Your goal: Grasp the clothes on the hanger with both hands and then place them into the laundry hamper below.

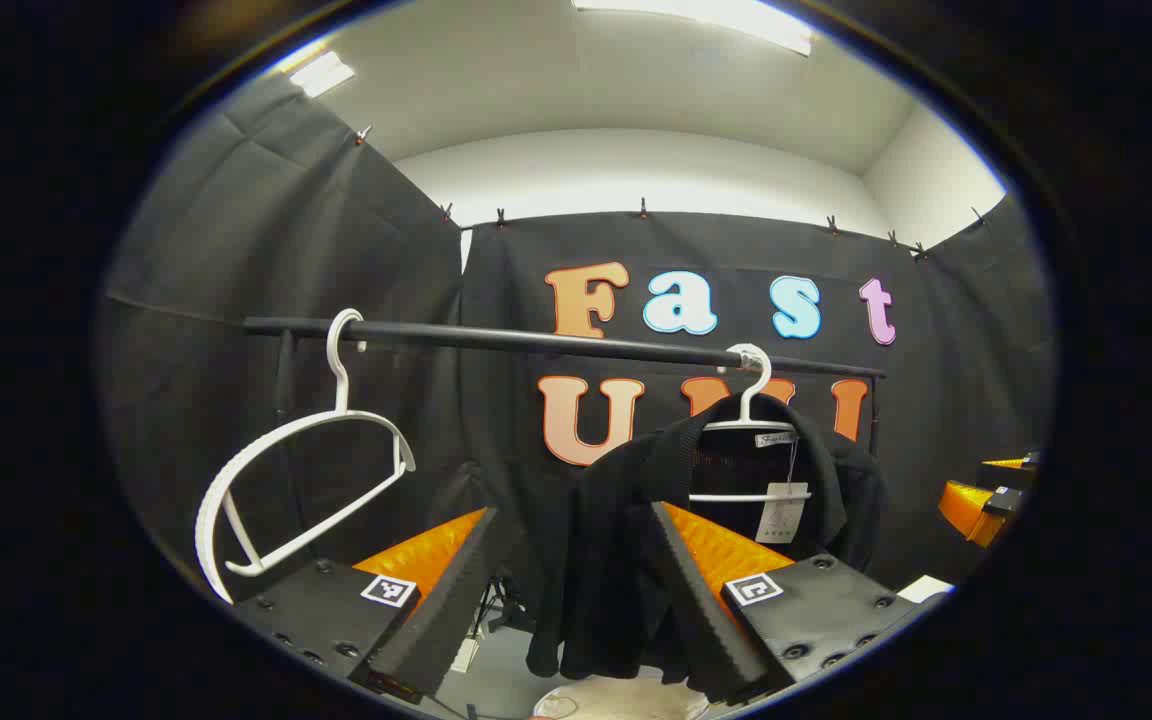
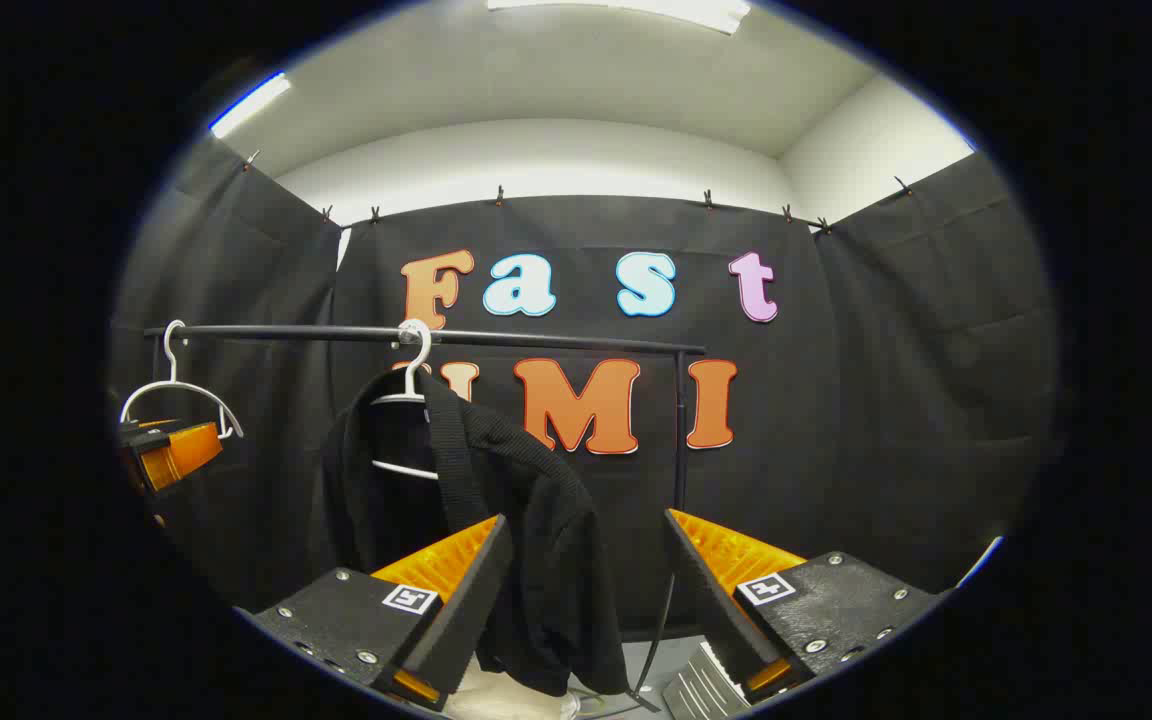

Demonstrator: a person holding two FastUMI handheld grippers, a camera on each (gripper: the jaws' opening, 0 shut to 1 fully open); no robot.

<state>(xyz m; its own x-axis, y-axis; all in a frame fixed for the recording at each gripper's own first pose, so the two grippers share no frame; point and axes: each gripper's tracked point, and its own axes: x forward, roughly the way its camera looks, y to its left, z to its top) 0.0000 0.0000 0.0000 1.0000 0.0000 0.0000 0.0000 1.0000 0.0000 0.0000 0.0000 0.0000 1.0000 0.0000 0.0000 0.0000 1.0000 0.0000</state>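
Your black garment hangs on a white hanger toward the right end of the rail, draped lopsided so most of the cloth sags down the near side; a paper tag dangles at the collar. Judging by the drape it's soft knit, light, limp, not fragile; it will fold and slide rather than hold shape, so pinch a thick bunch, not a single layer.

Left gripper: fingers apart, cloth hanging between them, not clamped. Right gripper: fingers apart too, the garment's lower edge between them, no squeeze visible.

Suggest you take one shoulder each, near the hanger ends, then lift up and off the hook side; grabbing low at the hem likely drags the hanger along or tips it off the rail.

A second hanger, bare, sits at the left end of the rail, well apart; stay clear of it.

Below: pale floor, a pale round rim right under the garment, probably the hamper, can't confirm. Black cloth walls on three sides, white ceiling with strip lights.
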